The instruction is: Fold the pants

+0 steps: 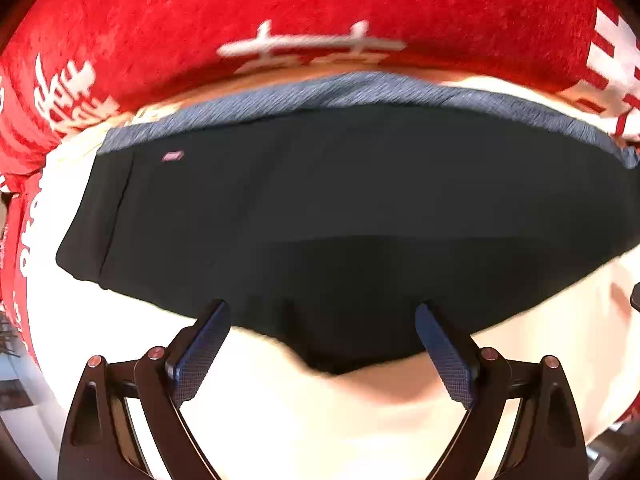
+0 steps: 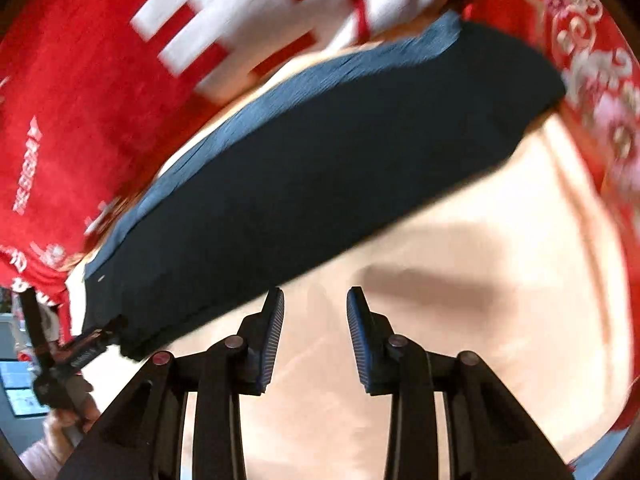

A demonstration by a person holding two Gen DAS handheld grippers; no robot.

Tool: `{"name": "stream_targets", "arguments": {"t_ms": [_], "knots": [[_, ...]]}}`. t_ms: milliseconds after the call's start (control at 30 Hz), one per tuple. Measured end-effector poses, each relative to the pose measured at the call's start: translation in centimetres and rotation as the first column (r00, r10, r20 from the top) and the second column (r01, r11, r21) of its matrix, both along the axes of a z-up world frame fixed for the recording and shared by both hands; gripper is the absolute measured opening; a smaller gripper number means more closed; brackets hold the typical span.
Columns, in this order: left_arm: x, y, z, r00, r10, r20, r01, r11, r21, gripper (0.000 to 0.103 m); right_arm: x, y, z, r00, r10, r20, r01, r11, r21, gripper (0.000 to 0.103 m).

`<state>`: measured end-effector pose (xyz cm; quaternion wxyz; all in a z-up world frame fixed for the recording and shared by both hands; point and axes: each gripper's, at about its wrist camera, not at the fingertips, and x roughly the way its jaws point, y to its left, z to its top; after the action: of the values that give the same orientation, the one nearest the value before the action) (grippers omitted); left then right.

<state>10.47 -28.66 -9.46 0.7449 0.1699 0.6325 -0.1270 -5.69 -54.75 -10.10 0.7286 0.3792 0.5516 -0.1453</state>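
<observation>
Nearest the left wrist camera, the left hand-held gripper (image 1: 322,312) is spread wide with nothing between its fingers, its tips at the near edge of the dark pants (image 1: 320,208), which lie folded flat on a cream sheet (image 1: 320,420). Similarly, the right hand-held gripper (image 2: 315,298) is released and empty, hovering over bare sheet just beside the pants' near edge, while the left one clasps nothing at the pants' far-left corner in that view. Beyond the pants, their blue-grey waistband (image 1: 360,88) meets a red blanket with white characters (image 1: 280,12).
</observation>
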Motion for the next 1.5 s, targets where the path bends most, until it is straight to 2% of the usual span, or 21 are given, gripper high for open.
{"name": "stream_targets", "arguments": {"t_ms": [133,300,433,567,733,800,833,867,967,1067,1167,1233,1300,1400,1500], "knots": [[1.1,4.6,0.6,1.000,-0.004,0.018,0.004,1.000,0.001,0.094,1.4,6.0,-0.3,0.998,0.052,0.028,-0.054,0.996,0.074,0.036],[5.5,10.1,0.9,0.995,0.028,0.092,-0.029,1.000,0.008,0.094,6.3,13.1,-1.7,0.988,0.114,0.105,-0.136,0.965,0.225,0.036],[10.3,14.9,-1.8,0.987,0.031,0.156,-0.040,0.997,0.059,0.094,9.8,17.3,-3.8,0.984,0.114,0.138,-0.154,0.932,0.328,0.036],[11.5,17.5,-3.6,0.989,0.080,0.128,-0.089,0.994,0.069,0.094,12.1,20.0,-5.9,0.983,0.093,0.159,-0.147,0.914,0.379,0.036],[11.9,19.8,-4.9,0.990,0.075,0.122,-0.075,0.997,0.000,0.099,13.2,19.8,-7.0,0.981,0.070,0.179,-0.137,0.908,0.397,0.036],[12.5,20.6,-5.3,0.992,0.081,0.100,-0.079,0.997,-0.025,0.099,14.0,19.9,-7.6,0.986,0.069,0.155,-0.129,0.900,0.417,0.036],[13.0,21.3,-5.5,0.992,0.082,0.091,-0.080,0.996,-0.029,0.099,14.5,20.0,-7.5,0.987,0.084,0.137,-0.134,0.902,0.410,0.026],[13.0,21.6,-5.5,0.993,0.075,0.088,-0.073,0.997,-0.030,0.099,14.6,19.9,-6.8,0.985,0.107,0.137,-0.153,0.909,0.387,0.010],[12.8,22.1,-5.5,0.995,0.039,0.087,-0.037,0.999,-0.027,0.099,14.3,20.4,-4.3,0.975,0.144,0.170,-0.194,0.924,0.330,0.009],[12.4,22.0,-5.8,0.995,0.019,0.094,-0.018,1.000,-0.015,0.099,12.9,20.9,-4.9,0.982,0.150,0.116,-0.178,0.939,0.293,0.006],[12.3,21.9,-5.6,0.995,0.023,0.093,-0.025,1.000,0.014,0.099,11.6,20.7,-6.5,0.990,0.119,0.081,-0.139,0.933,0.331,0.006],[11.8,21.4,-4.8,0.995,0.015,0.099,-0.018,0.999,0.034,0.099,11.1,20.2,-6.1,0.989,0.116,0.092,-0.143,0.917,0.371,0.006],[10.8,20.5,-3.8,0.995,-0.005,0.102,0.003,1.000,0.018,0.099,10.1,18.9,-5.0,0.988,0.121,0.092,-0.146,0.924,0.352,0.007],[8.9,17.8,-2.7,0.994,-0.046,0.097,0.049,0.998,-0.029,0.099,8.9,15.3,-4.6,0.995,0.022,0.099,-0.055,0.934,0.353,0.012],[7.4,14.0,-2.4,0.994,-0.084,0.071,0.091,0.991,-0.100,0.099,8.3,12.1,-5.5,0.991,-0.101,0.086,0.061,0.922,0.382,0.014]]}}
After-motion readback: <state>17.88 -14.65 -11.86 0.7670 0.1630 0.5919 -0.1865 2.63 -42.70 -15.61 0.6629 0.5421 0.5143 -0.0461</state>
